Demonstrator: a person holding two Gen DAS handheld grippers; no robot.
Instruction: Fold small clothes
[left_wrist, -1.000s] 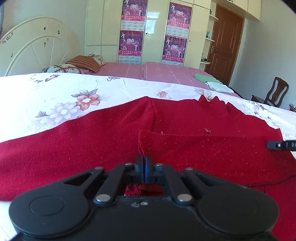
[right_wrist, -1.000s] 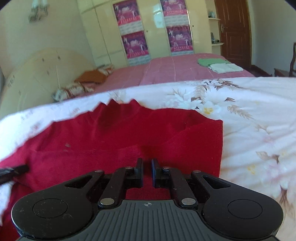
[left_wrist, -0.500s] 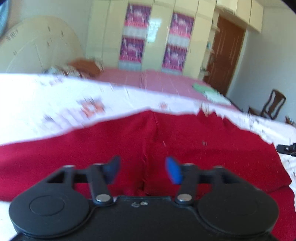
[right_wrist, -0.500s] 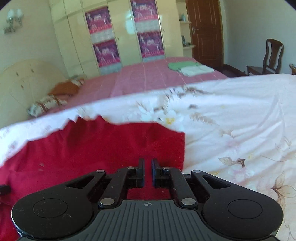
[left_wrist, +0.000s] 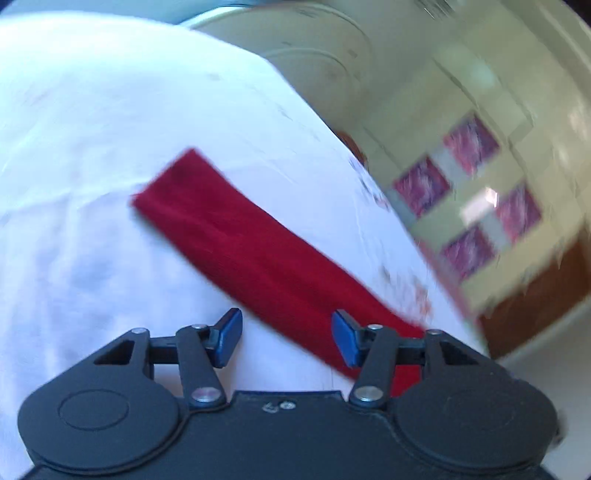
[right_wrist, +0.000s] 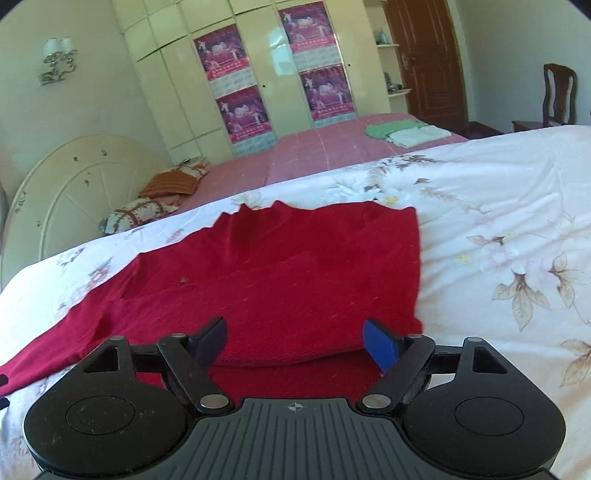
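Note:
A red knitted sweater (right_wrist: 295, 273) lies on the white floral bedspread (right_wrist: 498, 221), its lower part folded up over the body. My right gripper (right_wrist: 295, 341) is open and empty just above the fold's near edge. In the blurred, tilted left wrist view, a long red sleeve (left_wrist: 251, 254) stretches across the white bedspread (left_wrist: 92, 129). My left gripper (left_wrist: 286, 341) is open and empty over the sleeve's near part.
A second bed with a pink cover (right_wrist: 314, 147) stands behind, with folded green and white clothes (right_wrist: 406, 133) and pillows (right_wrist: 155, 199) on it. A rounded cream headboard (right_wrist: 74, 192), wardrobes with posters (right_wrist: 240, 92), a brown door (right_wrist: 428, 62) and a chair (right_wrist: 557, 96) stand beyond.
Both grippers have let go of the sweater and opened. The left gripper has swung left and tilted, now facing the sleeve. The right gripper has drawn back a little.

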